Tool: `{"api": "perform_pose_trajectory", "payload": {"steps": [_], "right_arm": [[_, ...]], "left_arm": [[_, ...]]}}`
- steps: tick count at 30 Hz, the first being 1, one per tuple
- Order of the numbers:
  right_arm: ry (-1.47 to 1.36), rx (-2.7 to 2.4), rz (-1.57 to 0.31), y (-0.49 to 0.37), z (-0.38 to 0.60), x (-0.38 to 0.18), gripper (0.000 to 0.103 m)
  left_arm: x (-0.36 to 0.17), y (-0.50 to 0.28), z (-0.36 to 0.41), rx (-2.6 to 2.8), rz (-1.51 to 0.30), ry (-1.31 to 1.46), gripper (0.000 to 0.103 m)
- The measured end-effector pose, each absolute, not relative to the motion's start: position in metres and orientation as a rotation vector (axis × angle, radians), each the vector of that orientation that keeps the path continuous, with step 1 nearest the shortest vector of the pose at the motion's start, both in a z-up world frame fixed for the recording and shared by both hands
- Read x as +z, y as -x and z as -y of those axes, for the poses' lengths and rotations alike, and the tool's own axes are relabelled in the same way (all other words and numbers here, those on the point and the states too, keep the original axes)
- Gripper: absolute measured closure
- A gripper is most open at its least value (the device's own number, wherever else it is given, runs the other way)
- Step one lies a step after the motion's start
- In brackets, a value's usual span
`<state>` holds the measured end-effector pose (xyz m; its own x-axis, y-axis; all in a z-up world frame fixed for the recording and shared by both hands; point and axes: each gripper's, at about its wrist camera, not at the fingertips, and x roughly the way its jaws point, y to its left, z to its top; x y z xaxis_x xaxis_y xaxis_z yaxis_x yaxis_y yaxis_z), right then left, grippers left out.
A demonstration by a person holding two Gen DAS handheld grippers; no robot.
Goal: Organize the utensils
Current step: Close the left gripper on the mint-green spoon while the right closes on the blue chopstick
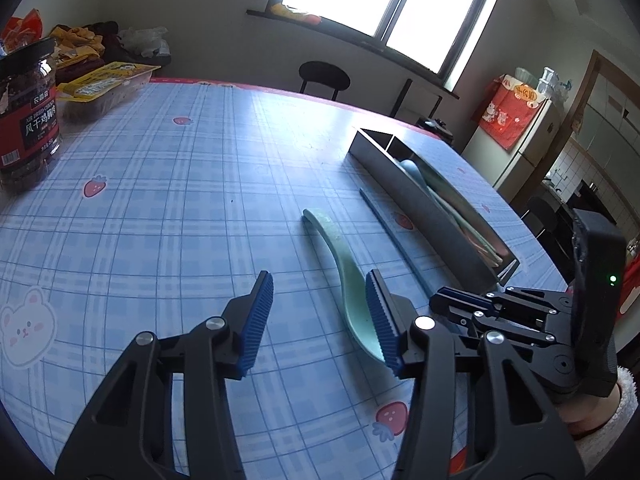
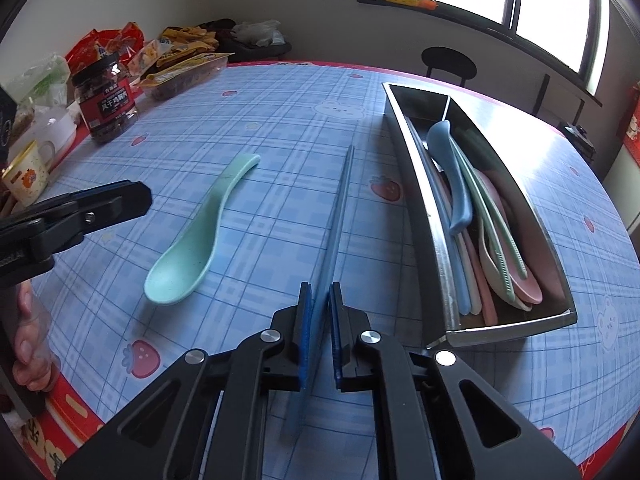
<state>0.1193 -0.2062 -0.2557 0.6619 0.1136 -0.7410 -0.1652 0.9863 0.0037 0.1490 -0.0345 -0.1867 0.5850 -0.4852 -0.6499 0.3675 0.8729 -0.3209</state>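
A mint-green spoon (image 2: 200, 236) lies on the plaid tablecloth, bowl toward me. My left gripper (image 1: 319, 276) hovers open just left of the spoon (image 1: 320, 224), whose bowl is partly hidden behind its right finger; nothing is between the pads. My right gripper (image 2: 320, 286) is shut on a long blue chopstick (image 2: 340, 200) that lies along the table beside the steel tray (image 2: 420, 200). The tray's long compartment holds several pastel spoons and chopsticks. In the left wrist view the right gripper (image 1: 438, 300) sits at the chopstick's (image 1: 384, 220) near end, by the tray (image 1: 416, 204).
A dark snack jar (image 2: 108, 100), food packets (image 2: 180, 68) and a printed mug (image 2: 28, 176) crowd the table's far left. The left gripper (image 2: 136, 200) reaches in from the left edge. A black chair (image 2: 448, 64) stands behind the table; a fridge (image 1: 520, 140) is at the right.
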Motion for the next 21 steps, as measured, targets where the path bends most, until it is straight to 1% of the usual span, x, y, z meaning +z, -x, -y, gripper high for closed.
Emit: {"api": "perform_pose_trajectory", "payload": {"steps": [5,10,12,21], "right_arm": [[0.057,0.187,-0.833,-0.118,0.206,-0.256,0.094],[0.017,0.209,-0.836,-0.119,0.211,-0.256,0.094],[0.008,0.215,-0.836,-0.119,0.212,-0.256,0.094],[-0.026,0.235,-0.837,-0.119,0.217,-0.257,0.094]], "left_arm": [[-0.19,-0.162,0.046,-0.518,-0.876,0.135,0.056],[-0.184,-0.179,0.058,-0.535,-0.884,0.151,0.056],[-0.184,-0.187,0.064,-0.539,-0.895,0.148,0.062],[-0.2,-0.201,0.083,-0.555,-0.962,0.144,0.062]]}}
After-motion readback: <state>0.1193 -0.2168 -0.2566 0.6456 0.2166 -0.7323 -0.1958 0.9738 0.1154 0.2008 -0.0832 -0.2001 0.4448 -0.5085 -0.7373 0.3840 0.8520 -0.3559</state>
